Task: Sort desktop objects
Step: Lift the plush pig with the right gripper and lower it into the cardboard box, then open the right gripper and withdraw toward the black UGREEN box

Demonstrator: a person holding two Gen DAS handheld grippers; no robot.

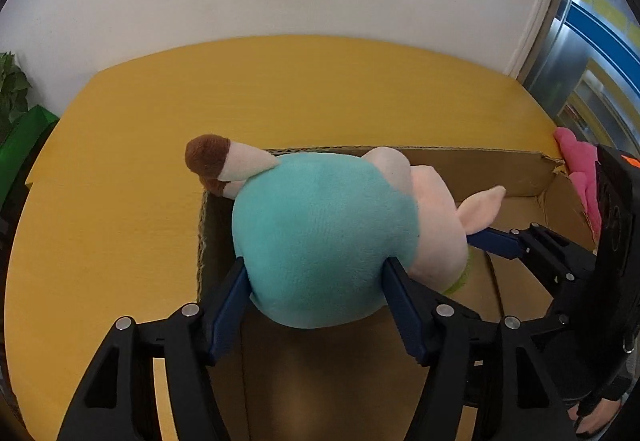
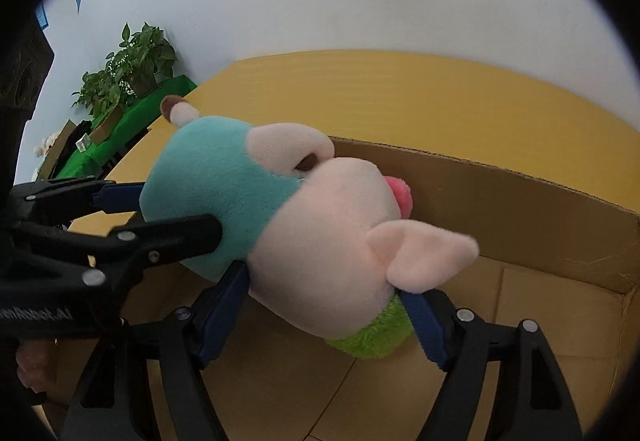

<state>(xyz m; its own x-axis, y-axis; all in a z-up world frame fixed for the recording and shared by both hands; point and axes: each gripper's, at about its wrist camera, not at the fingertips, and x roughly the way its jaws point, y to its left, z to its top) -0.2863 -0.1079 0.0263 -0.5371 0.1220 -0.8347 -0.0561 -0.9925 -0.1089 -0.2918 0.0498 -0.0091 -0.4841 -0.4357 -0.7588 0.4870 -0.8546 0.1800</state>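
Both pairs of jaws pinch the same soft plush pig doll with a teal body and pale pink head (image 1: 320, 241): the left gripper (image 1: 316, 293) squeezes the round teal body between its blue pads, and the right gripper (image 2: 324, 305) clamps the pink head just above a fuzzy lime-green collar (image 2: 372, 337). In the left wrist view the right gripper's blue fingers (image 1: 496, 243) reach in from the right side and meet the head under one ear.

Held this way, the toy hangs above the open brown corrugated cardboard box (image 1: 460, 165) that sits on the yellow wooden bench (image 1: 280, 89). Its long axis runs roughly left to right along the box, the brown-tipped foot (image 1: 208, 157) poking past the box's far left corner and the head nearer the middle. Directly below lies the bare box floor (image 2: 520, 321), so my reading is that the toy needs lowering, then both pairs of jaws spreading. A bright pink plush item (image 1: 580, 169) rests at the box's far right corner, well apart from the toy
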